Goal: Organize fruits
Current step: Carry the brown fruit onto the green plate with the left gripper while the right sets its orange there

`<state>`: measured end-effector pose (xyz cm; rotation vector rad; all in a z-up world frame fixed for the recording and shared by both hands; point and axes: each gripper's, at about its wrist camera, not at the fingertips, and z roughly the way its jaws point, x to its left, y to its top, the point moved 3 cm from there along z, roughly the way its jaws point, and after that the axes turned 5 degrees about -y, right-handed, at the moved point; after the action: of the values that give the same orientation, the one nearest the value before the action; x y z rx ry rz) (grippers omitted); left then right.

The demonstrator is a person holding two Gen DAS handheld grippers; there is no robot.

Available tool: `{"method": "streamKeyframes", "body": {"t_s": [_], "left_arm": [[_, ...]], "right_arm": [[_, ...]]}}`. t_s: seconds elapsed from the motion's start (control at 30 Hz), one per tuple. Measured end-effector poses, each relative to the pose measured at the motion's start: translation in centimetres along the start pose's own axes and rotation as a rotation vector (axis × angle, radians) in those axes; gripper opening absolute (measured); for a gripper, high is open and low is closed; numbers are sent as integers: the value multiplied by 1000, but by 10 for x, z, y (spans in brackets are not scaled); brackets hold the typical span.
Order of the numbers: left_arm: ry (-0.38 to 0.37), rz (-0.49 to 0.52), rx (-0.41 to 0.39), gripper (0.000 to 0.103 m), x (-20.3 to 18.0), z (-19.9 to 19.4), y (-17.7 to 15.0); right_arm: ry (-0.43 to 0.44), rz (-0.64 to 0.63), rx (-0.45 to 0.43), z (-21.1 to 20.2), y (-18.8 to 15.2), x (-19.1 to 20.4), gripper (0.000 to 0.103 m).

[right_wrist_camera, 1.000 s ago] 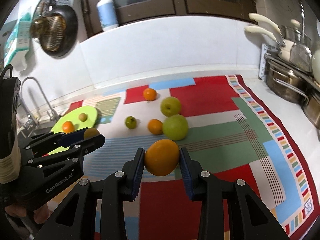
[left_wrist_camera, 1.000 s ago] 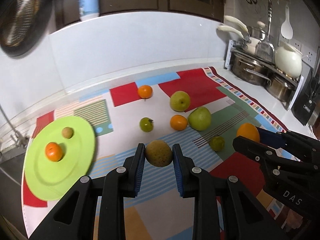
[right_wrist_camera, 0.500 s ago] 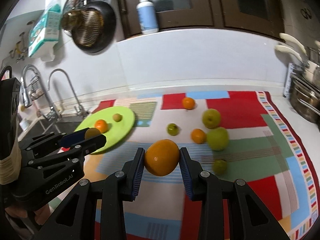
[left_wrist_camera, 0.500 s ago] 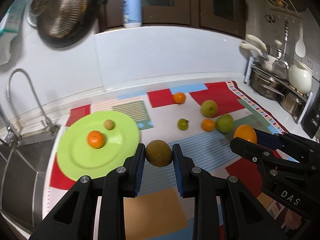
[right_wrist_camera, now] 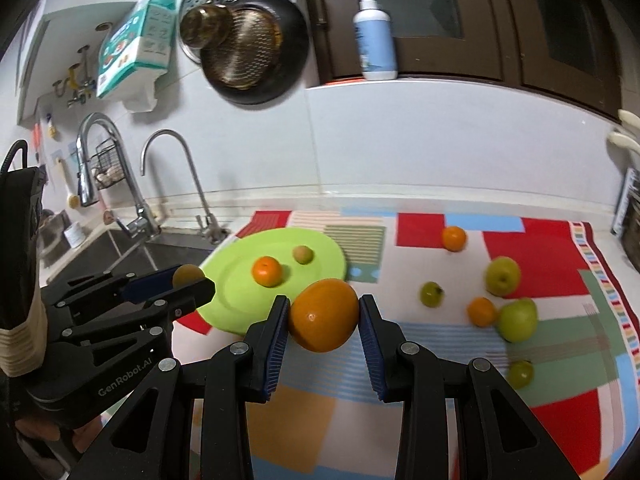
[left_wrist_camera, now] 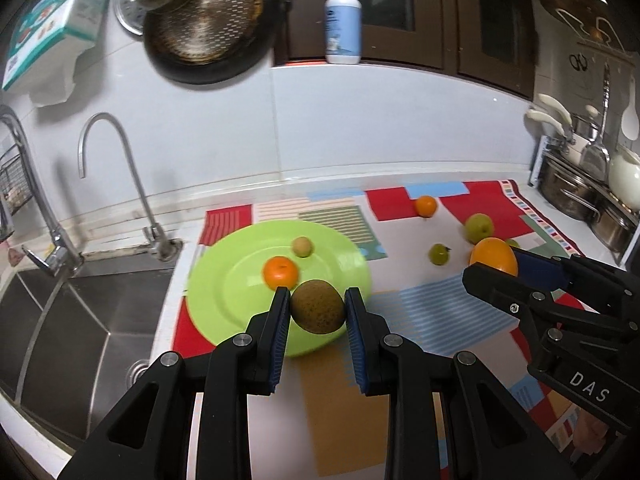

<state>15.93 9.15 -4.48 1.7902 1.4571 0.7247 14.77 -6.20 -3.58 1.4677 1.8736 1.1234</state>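
Note:
My left gripper (left_wrist_camera: 318, 312) is shut on a brown-green round fruit (left_wrist_camera: 317, 306) and holds it over the near right edge of the lime green plate (left_wrist_camera: 224, 280). The plate holds a small orange (left_wrist_camera: 281, 272) and a small tan fruit (left_wrist_camera: 301, 246). My right gripper (right_wrist_camera: 324, 316) is shut on a large orange (right_wrist_camera: 324, 315), above the mat just right of the plate (right_wrist_camera: 236, 280). Several loose fruits lie on the patterned mat (right_wrist_camera: 540, 248): a small orange (right_wrist_camera: 454, 238), green apples (right_wrist_camera: 503, 276) (right_wrist_camera: 517, 319), another orange (right_wrist_camera: 482, 312), small green fruits (right_wrist_camera: 432, 294) (right_wrist_camera: 520, 374).
A steel sink (left_wrist_camera: 60, 320) with two taps (left_wrist_camera: 120, 176) lies left of the plate. Pans (left_wrist_camera: 208, 20) hang on the wall above, a soap bottle (left_wrist_camera: 343, 16) stands on a ledge. Pots and utensils (left_wrist_camera: 580, 184) stand at the far right.
Both grippers have swung left with their fruits still held. The plate and sink have come closer and more central; the loose fruits have shifted to the right.

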Motion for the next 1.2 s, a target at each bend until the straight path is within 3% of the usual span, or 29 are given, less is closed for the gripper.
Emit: {"method": "streamKeyframes", "body": {"t_s": [0.53, 1.2], "left_arm": [[27, -17, 3, 28, 53, 18, 6], [2, -41, 104, 28, 85, 89, 0]], "right_arm": [[19, -40, -1, 43, 19, 46, 36], [27, -37, 108, 122, 19, 56, 36]]}}
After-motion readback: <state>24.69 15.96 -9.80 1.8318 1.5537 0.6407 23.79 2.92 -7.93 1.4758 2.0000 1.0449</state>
